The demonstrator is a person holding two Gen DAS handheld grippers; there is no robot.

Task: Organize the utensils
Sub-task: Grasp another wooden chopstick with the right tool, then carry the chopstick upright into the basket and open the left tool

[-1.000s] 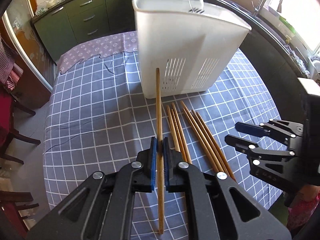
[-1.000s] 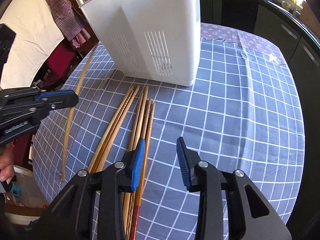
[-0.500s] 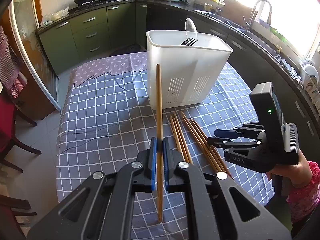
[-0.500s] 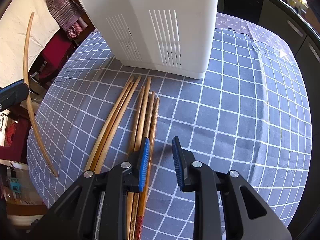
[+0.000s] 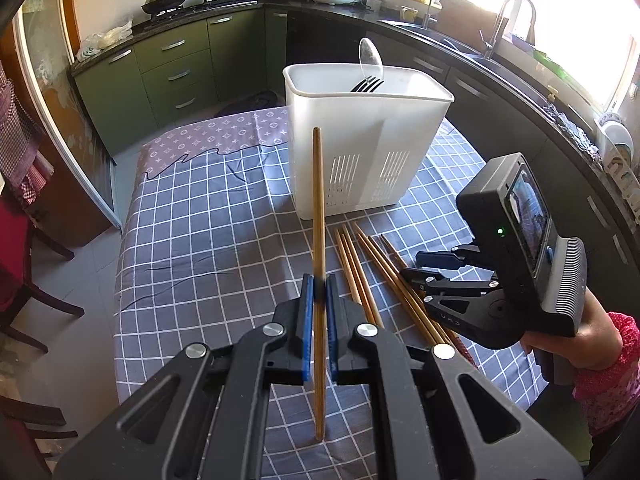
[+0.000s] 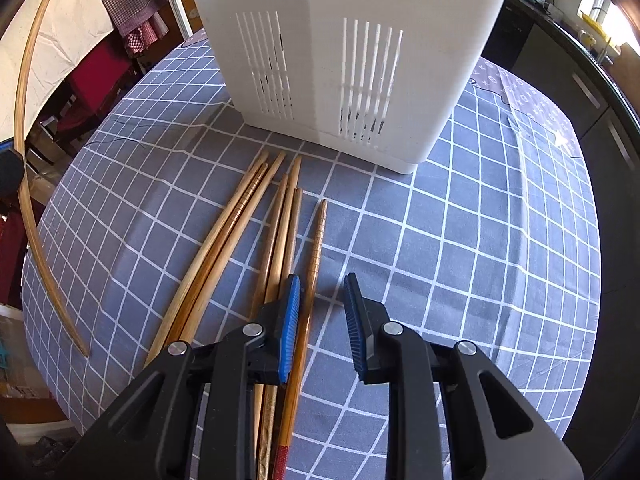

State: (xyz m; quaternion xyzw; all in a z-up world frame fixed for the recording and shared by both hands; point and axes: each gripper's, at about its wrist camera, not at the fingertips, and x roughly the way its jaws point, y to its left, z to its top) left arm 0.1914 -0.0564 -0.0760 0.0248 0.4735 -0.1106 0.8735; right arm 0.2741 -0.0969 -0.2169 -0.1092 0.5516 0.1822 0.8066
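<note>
Jaws of the left gripper (image 5: pixel 317 312) are pressed together on a single chopstick (image 5: pixel 319 216), pinching it near its lower third; the stick runs up ahead of the blue pads (image 5: pixel 306 320) and its short end hangs below them, clear of the cloth. It is plain light wood, straight and slim.

Jaws of the right gripper (image 6: pixel 320 320) stand a little apart and have just been closing. One grooved chopstick (image 6: pixel 316 248) of the loose bundle lies between them, close against the left blue pad (image 6: pixel 290 328); whether that pad touches it cannot be told, and the right pad is clear of it.

The loose chopsticks (image 6: pixel 240 232) lie on the worktop just left of and under the right jaws, fanned side by side, tips toward the holder; some are pale, some darker, one has a red end. Ahead of both jaws stands the white utensil holder (image 5: pixel 368 148), upright, with slotted vents low in its wall. A spoon (image 5: pixel 370 60) and dark fork tines (image 5: pixel 366 84) show above its rim.

A checked grey-blue tablecloth (image 5: pixel 208 240) covers the worktop. A hand (image 5: pixel 588 328) in a pink sleeve holds the right gripper. Behind are green cabinets (image 5: pixel 172 68) and a sink tap (image 5: pixel 508 16).
</note>
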